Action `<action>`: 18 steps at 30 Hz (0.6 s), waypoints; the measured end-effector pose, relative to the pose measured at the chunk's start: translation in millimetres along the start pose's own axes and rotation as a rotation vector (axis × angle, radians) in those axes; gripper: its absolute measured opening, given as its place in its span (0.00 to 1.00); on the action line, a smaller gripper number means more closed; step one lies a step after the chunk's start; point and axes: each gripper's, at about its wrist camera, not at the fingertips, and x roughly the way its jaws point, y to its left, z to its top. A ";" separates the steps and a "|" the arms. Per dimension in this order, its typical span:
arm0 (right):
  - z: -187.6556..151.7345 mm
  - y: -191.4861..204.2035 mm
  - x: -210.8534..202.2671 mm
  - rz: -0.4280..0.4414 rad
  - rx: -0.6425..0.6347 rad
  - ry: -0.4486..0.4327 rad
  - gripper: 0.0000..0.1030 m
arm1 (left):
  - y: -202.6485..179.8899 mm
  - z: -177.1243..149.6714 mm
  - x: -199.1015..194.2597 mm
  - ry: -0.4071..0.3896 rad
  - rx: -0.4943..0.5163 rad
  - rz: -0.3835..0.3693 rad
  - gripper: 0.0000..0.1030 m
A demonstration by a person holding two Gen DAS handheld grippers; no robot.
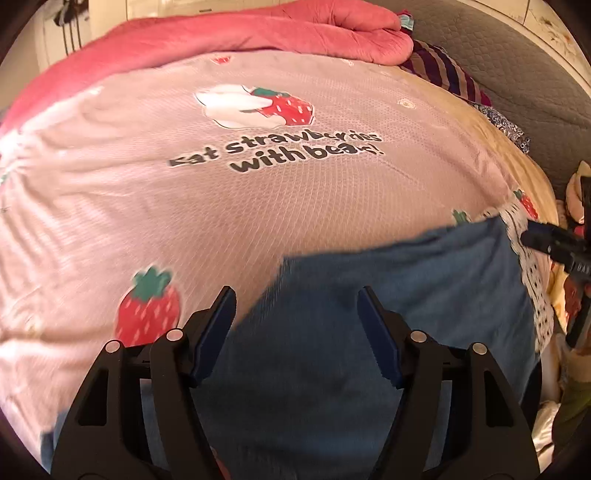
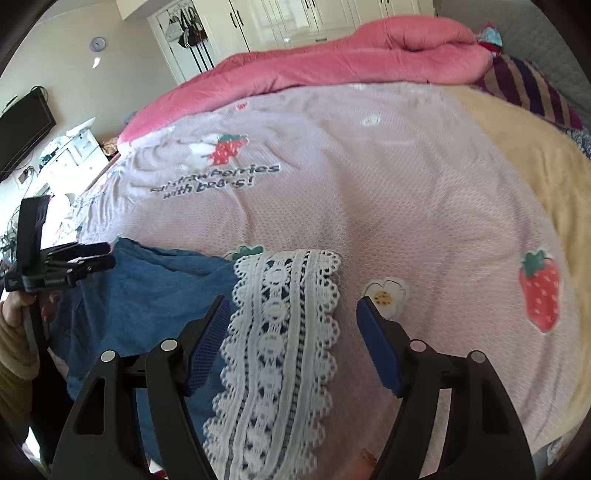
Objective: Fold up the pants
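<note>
Blue pants (image 1: 406,288) with a white lace trim (image 1: 532,280) lie flat on a pink strawberry-print bedspread (image 1: 258,206). My left gripper (image 1: 296,295) hovers over the blue cloth, jaws open with nothing pinched between them. In the right wrist view the right gripper (image 2: 292,301) is open above the lace trim (image 2: 284,314), its pads apart from the fabric. The blue pants (image 2: 147,288) spread out to its left. The left gripper (image 2: 109,255) shows there at the pants' far left edge. The right gripper (image 1: 530,236) appears at the lace edge in the left wrist view.
A rolled pink quilt (image 2: 369,48) lies along the far side of the bed, with a striped cushion (image 2: 528,88) and a yellow blanket (image 2: 535,166) to the right. A dark screen (image 2: 22,125), a white dresser (image 2: 74,155) and wardrobes (image 2: 280,18) stand beyond the bed. A sleeve (image 2: 14,369) is at the left edge.
</note>
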 end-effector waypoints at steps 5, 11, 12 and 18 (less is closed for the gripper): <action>1.9 -1.7 16.1 0.031 0.028 0.029 0.67 | -5.0 5.6 29.5 0.075 0.012 -0.082 0.21; 7.4 -2.0 20.0 0.059 0.062 0.018 0.65 | 6.2 17.9 17.4 0.011 0.020 -0.065 0.04; 8.8 -1.0 20.0 0.058 0.062 0.012 0.65 | 9.5 21.0 15.4 -0.003 0.020 -0.059 0.03; 1.4 2.8 34.4 -0.018 0.021 0.026 0.65 | 14.0 18.5 33.0 0.022 0.044 0.001 0.05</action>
